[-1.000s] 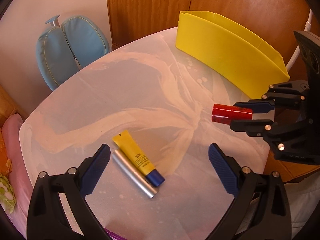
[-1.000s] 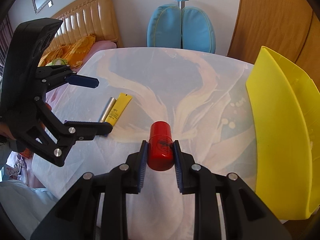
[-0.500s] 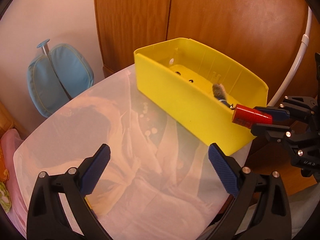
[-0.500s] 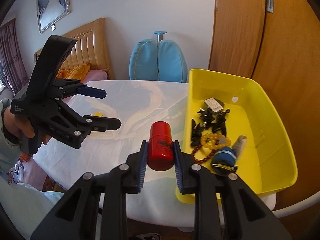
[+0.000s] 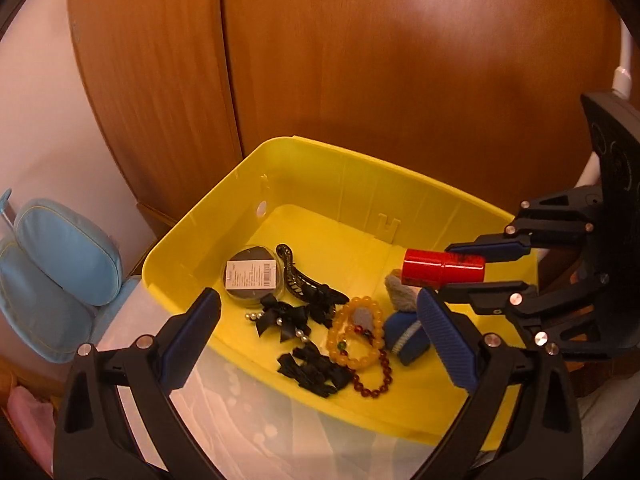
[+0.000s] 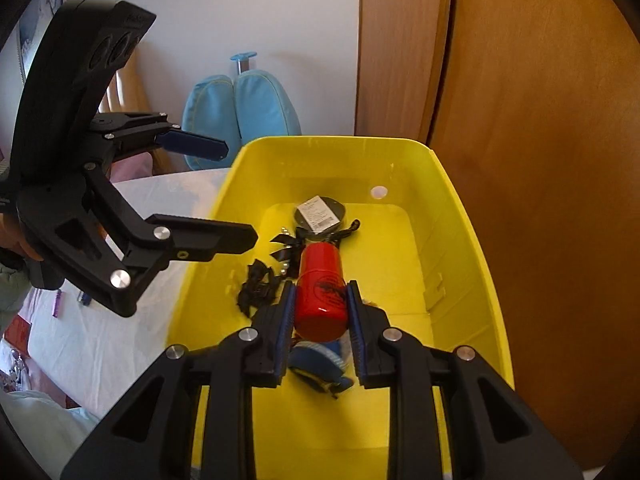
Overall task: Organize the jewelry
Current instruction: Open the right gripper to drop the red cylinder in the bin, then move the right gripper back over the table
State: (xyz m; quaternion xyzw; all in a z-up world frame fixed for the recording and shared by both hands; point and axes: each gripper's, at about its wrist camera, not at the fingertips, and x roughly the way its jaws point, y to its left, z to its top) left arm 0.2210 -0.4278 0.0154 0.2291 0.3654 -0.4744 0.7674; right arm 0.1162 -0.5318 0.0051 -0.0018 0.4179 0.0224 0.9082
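My right gripper point(image 6: 321, 312) is shut on a red cylinder case point(image 6: 321, 294) and holds it above the inside of the yellow bin point(image 6: 460, 216). In the left wrist view the red case point(image 5: 442, 267) hangs over the bin point(image 5: 224, 216), above a blue and grey pouch point(image 5: 406, 338). The bin holds an amber bead bracelet point(image 5: 354, 354), black bows point(image 5: 286, 318), a black hair clip point(image 5: 300, 278) and a round black tin point(image 5: 251, 276). My left gripper point(image 5: 320, 328) is open and empty, at the bin's near wall.
The bin stands at the edge of a white table point(image 6: 132, 320), against wooden wardrobe doors point(image 5: 360, 80). A blue padded chair back point(image 6: 240, 108) stands beyond the table. Small purple and blue items point(image 6: 58, 304) lie on the table to the left.
Both grippers have swung from the table toward the yellow bin. The right gripper has carried the red case from beside the bin to over its inside.
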